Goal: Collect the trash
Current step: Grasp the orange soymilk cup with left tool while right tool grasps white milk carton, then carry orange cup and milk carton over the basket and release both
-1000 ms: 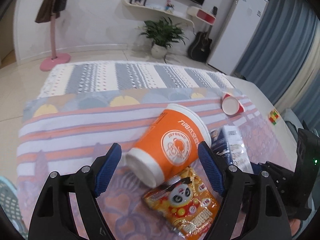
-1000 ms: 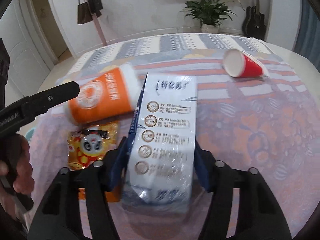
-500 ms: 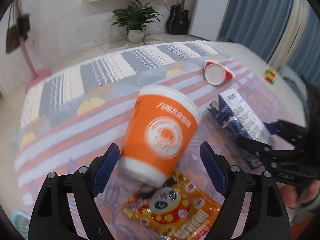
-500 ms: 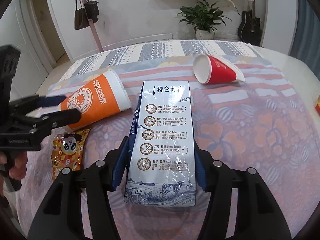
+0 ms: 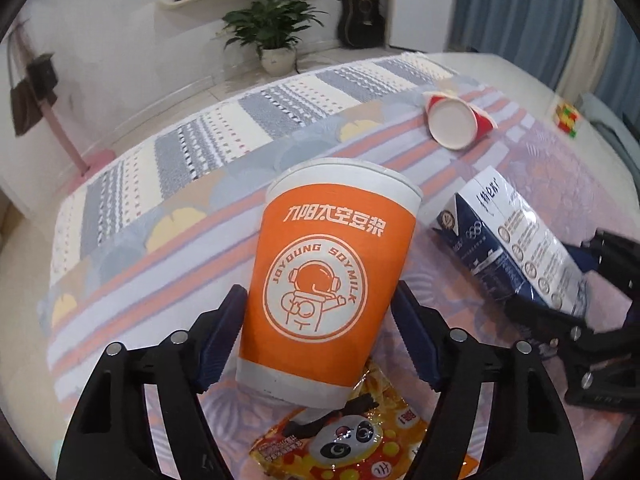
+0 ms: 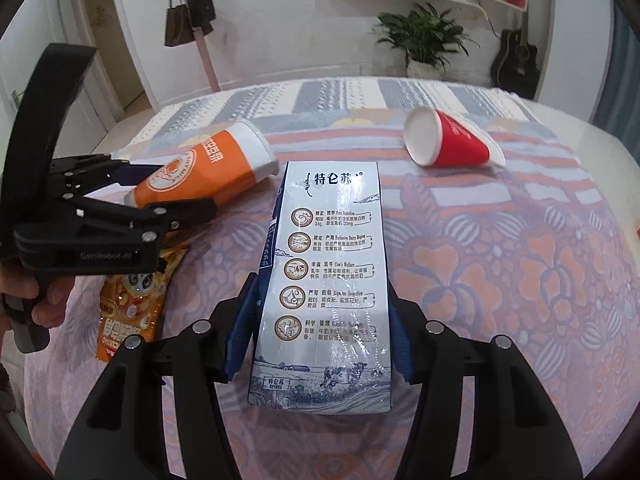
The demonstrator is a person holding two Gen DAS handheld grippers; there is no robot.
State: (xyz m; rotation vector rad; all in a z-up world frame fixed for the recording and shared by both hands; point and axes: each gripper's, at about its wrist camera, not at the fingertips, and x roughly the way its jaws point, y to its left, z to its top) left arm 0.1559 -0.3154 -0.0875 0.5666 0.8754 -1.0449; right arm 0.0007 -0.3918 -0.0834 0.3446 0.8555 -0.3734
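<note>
An orange paper cup (image 5: 328, 272) lies on its side on the patterned cloth, its base toward me, resting partly on a yellow panda snack packet (image 5: 344, 440). My left gripper (image 5: 319, 290) straddles the cup's lower half; its jaws are closing and both blue pads touch the cup's sides. The right wrist view shows that gripper (image 6: 184, 188) from the side, one finger on each side of the cup (image 6: 212, 168). My right gripper (image 6: 322, 286) is shut on a blue-and-white milk carton (image 6: 328, 272), held lengthwise and lifted at the near end. A red paper cup (image 6: 452, 144) lies tipped over farther back.
A floral and striped cloth (image 6: 500, 280) covers the table. A colour cube (image 5: 567, 118) sits at the far right edge. A person's hand (image 6: 48, 300) grips the left tool. Beyond the table are a potted plant (image 5: 276, 36), a guitar (image 5: 362, 20) and a pink coat stand (image 5: 64, 136).
The left gripper swung round and moved in over the orange cup, and its pads have closed onto the cup's sides. The right gripper keeps the carton, which is slightly more raised.
</note>
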